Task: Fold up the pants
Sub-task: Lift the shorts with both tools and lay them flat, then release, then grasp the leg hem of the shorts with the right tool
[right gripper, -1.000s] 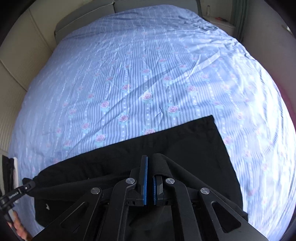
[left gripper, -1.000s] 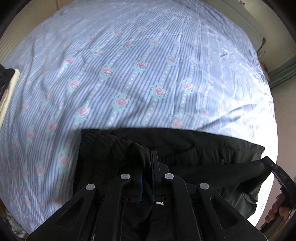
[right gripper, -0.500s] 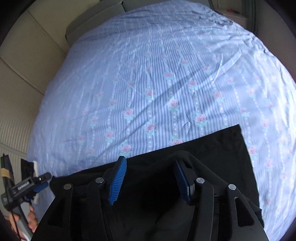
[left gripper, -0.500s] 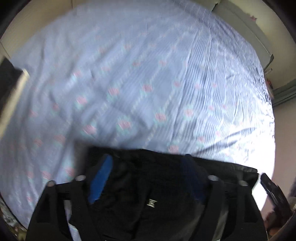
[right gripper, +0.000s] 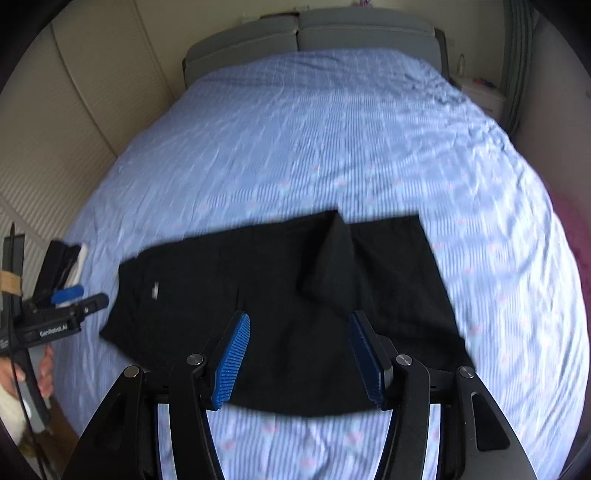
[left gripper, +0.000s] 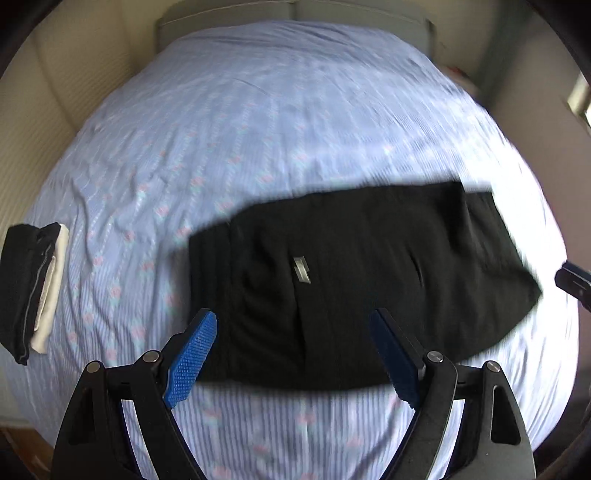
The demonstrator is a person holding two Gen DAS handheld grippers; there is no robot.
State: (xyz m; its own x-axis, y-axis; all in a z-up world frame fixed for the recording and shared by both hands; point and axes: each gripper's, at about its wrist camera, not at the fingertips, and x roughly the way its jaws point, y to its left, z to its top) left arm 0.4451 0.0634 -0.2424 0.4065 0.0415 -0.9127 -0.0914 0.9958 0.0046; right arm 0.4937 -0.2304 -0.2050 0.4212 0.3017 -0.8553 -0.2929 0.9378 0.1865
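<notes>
The black pants lie folded flat on the blue flowered bedsheet, with a small white label facing up. They also show in the right wrist view, where one layer has a raised fold near the middle. My left gripper is open and empty, held above the near edge of the pants. My right gripper is open and empty, above the near edge of the pants too. The left gripper also shows at the left edge of the right wrist view.
A stack of folded black and white clothes lies at the bed's left edge. The grey headboard is at the far end. A beige wall runs along the left side. A white nightstand stands at the far right.
Both grippers opened and let go of the pants, then pulled back and up. The pants now lie flat on the bed, apart from both grippers.
</notes>
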